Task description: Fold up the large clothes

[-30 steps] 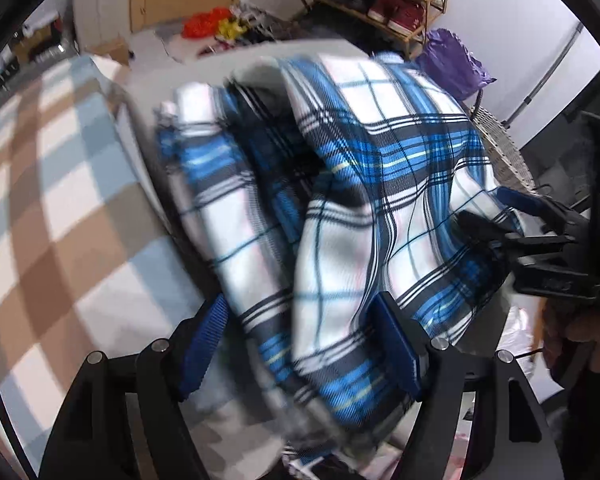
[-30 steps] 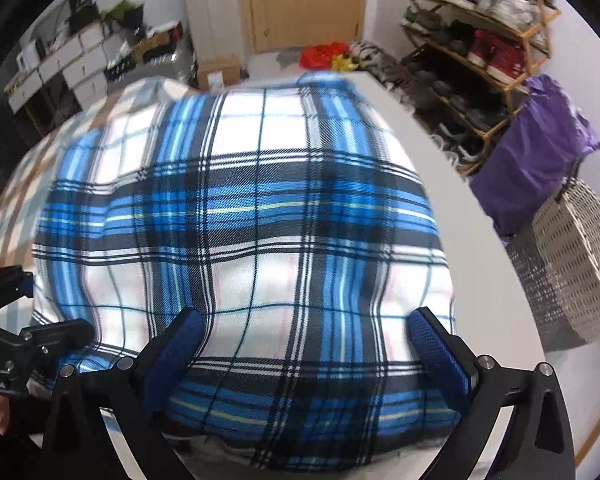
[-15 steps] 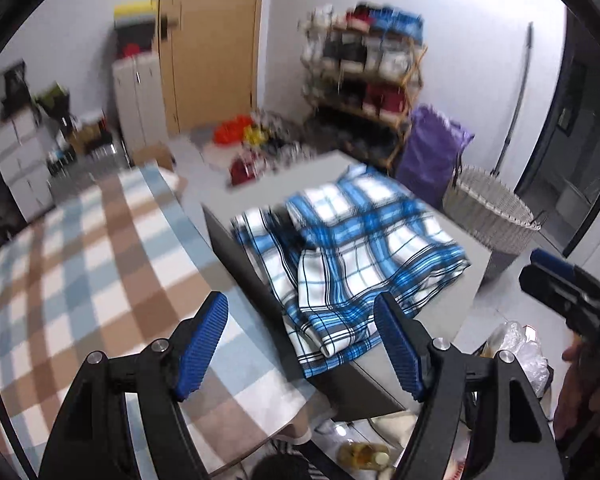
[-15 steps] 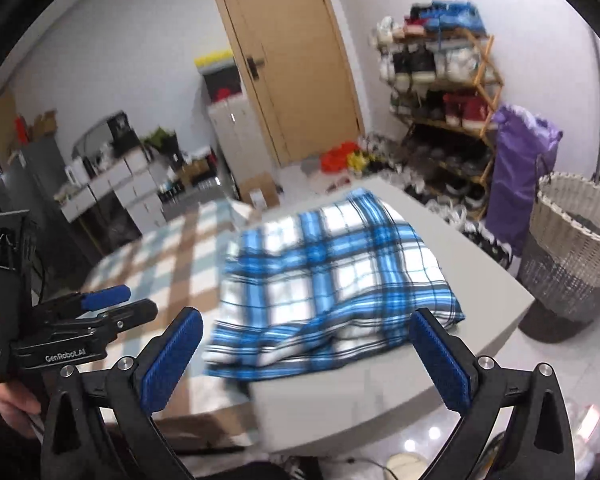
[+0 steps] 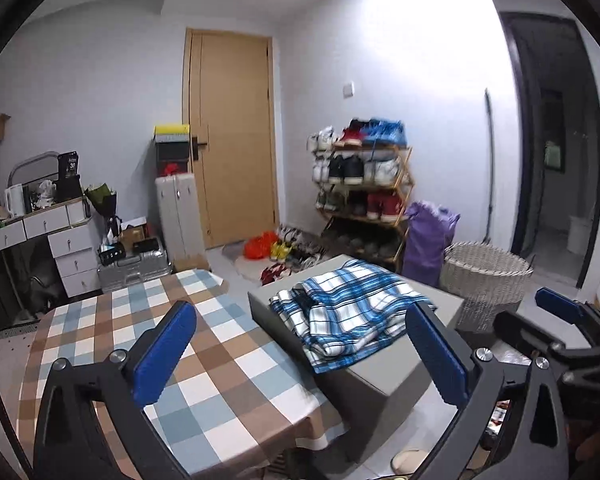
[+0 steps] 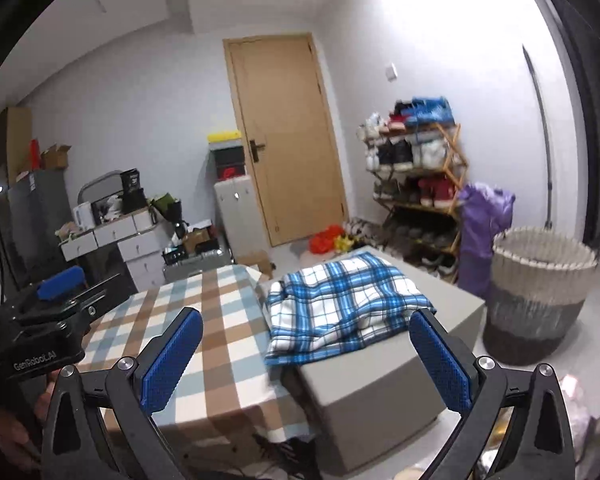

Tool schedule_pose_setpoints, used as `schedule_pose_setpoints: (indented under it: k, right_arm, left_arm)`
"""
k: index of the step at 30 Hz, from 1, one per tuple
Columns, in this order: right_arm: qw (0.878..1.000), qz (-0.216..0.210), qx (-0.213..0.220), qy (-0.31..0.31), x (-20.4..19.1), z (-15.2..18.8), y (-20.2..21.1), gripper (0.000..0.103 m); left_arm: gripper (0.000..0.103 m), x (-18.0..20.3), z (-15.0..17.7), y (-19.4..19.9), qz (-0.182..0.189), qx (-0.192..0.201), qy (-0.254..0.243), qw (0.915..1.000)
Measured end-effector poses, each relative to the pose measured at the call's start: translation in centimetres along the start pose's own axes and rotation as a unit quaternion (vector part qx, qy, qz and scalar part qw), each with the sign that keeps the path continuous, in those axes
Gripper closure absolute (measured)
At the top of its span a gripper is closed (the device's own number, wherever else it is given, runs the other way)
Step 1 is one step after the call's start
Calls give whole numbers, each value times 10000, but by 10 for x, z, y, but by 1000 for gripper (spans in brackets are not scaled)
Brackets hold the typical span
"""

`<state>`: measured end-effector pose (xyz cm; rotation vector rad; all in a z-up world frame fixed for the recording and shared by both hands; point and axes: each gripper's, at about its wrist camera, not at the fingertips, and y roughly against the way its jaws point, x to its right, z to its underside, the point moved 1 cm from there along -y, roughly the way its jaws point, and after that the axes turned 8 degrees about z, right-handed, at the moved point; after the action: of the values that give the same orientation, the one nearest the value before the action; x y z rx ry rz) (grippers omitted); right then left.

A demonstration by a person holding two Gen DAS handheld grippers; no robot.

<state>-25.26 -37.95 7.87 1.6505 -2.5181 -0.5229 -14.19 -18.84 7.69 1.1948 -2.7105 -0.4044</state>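
A folded blue-and-white plaid garment (image 5: pixel 350 312) lies on a grey box-like stand (image 5: pixel 384 368), also seen in the right wrist view (image 6: pixel 340 312). My left gripper (image 5: pixel 300 352) is open and empty, held well back from the garment above the checked tablecloth. My right gripper (image 6: pixel 306 360) is open and empty, also pulled back and apart from the garment. The right gripper shows at the right edge of the left wrist view (image 5: pixel 556 316); the left gripper shows at the left of the right wrist view (image 6: pixel 56 292).
A table with a brown, blue and white checked cloth (image 5: pixel 148 344) stands left of the grey stand (image 6: pixel 380 380). A wicker basket (image 6: pixel 540 296), a purple bag (image 6: pixel 484 220) and a shoe rack (image 6: pixel 416 184) stand to the right. A door (image 5: pixel 232 136) and white drawers (image 5: pixel 60 240) are behind.
Both grippers have let go of the plaid garment and pulled far back from it. The garment now lies folded on the grey stand.
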Motion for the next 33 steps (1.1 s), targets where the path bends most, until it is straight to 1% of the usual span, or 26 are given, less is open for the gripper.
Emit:
schedule_pose_setpoints:
  k: [3,6,11,14,20,22,27,33]
  right_arm:
    - [9995,88,278,125,-11,8,28,0]
    - [9989,147,421,133,-17,16,47,0]
    - [9987,166,472,136,-23,28,65,0]
    - [9981,244,500,279,-29,35,74,0]
    - [9982,208,513,216,-27,43,82,0]
    - [9980,308,515,192,-24,44,81,0]
    - [9990,206,405,-25,-17,47,78,0]
    - [9988,259,418,90,-23,51,79,0]
  left_arm:
    - [1,-1,4,11,-34,136,67,9999]
    - [1,1,7,19,-72,170,36,9998]
    - [1,8,12,24,-207,231,-173,9994]
    - [1,12,14,25,-187,218,-207,9994]
    - [1,16,19,26,-242,288,-133,9992]
    - [1,18,24,27,-213,264,-131,9993]
    - [1,22,32,26,-211,173,-85,9996]
    - [1,23,34,27,-170,113,-67,9998]
